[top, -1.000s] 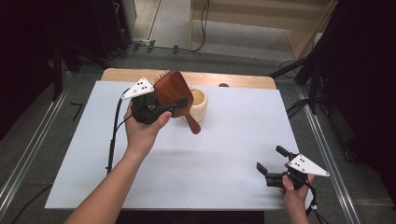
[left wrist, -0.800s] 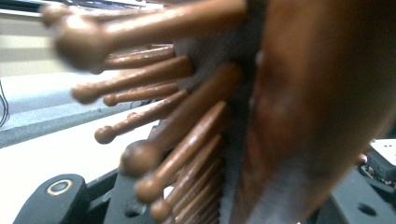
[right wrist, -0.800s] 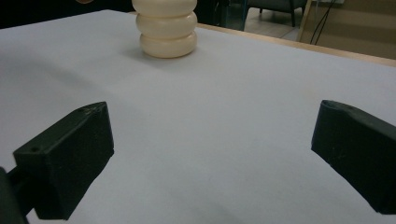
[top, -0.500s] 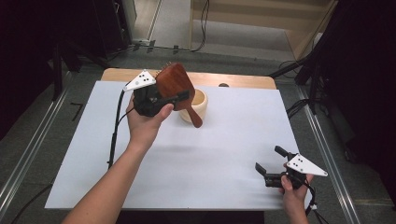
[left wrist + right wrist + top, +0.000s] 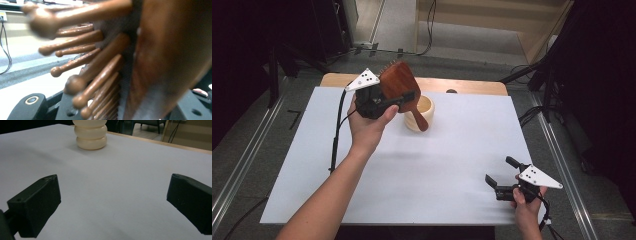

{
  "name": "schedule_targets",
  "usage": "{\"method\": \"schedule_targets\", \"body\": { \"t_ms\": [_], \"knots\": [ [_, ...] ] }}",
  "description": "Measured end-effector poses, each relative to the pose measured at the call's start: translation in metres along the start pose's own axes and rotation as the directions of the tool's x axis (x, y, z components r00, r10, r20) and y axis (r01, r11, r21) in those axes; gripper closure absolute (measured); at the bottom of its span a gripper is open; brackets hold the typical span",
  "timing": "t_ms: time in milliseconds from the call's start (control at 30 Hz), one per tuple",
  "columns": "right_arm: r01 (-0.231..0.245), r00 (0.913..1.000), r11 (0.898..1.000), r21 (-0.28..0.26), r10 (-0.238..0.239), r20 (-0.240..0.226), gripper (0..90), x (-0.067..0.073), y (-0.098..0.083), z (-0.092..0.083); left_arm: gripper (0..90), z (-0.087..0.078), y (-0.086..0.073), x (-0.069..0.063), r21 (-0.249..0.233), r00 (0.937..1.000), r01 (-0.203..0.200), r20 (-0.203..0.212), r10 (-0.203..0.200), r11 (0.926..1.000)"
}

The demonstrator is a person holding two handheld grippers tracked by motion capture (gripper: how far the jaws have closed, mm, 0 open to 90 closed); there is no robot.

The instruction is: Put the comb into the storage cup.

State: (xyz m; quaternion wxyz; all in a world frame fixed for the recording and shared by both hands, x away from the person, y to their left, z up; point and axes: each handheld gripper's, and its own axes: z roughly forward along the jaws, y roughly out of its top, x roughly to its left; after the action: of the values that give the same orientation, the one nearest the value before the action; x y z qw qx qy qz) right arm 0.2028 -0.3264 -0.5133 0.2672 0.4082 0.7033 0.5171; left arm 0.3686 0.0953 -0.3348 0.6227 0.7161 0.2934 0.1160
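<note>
i'm holding the wooden hairbrush [image 5: 397, 90] clamped by its head in the left gripper [image 5: 384, 105], lifted just above the cream cup [image 5: 424, 112], handle hanging toward the rim. right gripper [image 5: 501, 181] is idling wide open and empty, low at the near right of the white table [image 5: 452, 165]. next, i reckon: steer the handle into the cup, lower it, then let go.

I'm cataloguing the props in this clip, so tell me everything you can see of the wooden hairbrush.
The wooden hairbrush is reddish-brown and glossy, with a broad oval paddle head and a short handle. Round-tipped wooden pins stand out of a dark cushion on its face. It is held off the table, clamped at the head by the left gripper, with the smooth back toward the high camera and the handle slanting down over the cream ribbed cup. Whether it touches the cup cannot be told.
</note>
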Motion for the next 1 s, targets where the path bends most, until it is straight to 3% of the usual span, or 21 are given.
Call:
{"method": "schedule_targets", "body": {
  "t_ms": [1000],
  "knots": [
    [0.002,1.0,1.0,0.002,-0.002,-0.004,0.0,0.0,0.0,0.001,58.7,0.011,0.006,0.024,-0.014,0.9991,0.03,-0.028,-0.03,0.9995]
  ]
}}
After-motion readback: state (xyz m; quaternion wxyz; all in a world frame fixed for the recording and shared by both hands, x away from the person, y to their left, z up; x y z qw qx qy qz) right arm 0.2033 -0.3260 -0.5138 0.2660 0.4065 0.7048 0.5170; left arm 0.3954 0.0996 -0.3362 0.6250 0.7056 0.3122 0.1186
